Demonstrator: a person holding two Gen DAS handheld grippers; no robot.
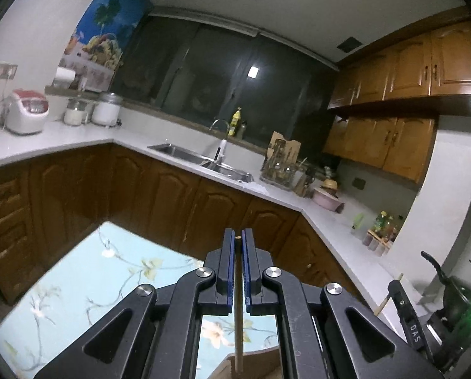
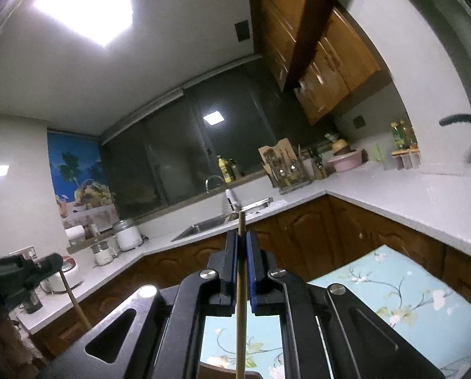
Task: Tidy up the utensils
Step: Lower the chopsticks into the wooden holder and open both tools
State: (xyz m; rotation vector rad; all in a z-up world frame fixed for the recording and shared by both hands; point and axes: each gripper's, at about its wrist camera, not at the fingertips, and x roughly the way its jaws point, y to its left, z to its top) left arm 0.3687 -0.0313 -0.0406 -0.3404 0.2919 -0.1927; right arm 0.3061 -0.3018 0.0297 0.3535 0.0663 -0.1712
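My left gripper (image 1: 238,237) is shut on a wooden chopstick (image 1: 238,325) that runs back between the blue pads, its tip just showing at the fingertips. My right gripper (image 2: 241,237) is shut on a second wooden chopstick (image 2: 241,300) whose tip sticks out past the fingertips. Both grippers are raised above a table with a light blue floral cloth (image 1: 77,284), also in the right wrist view (image 2: 393,293). The right gripper shows at the right edge of the left wrist view (image 1: 402,303), the left gripper at the left edge of the right wrist view (image 2: 23,274), each with its chopstick.
An L-shaped white counter (image 1: 330,224) on brown cabinets runs around the room with a steel sink (image 1: 200,158) and faucet. A rack of utensils (image 1: 281,164) stands beside the sink, with a pink bowl (image 1: 327,199), spice bottles, jars and a rice cooker (image 1: 27,110).
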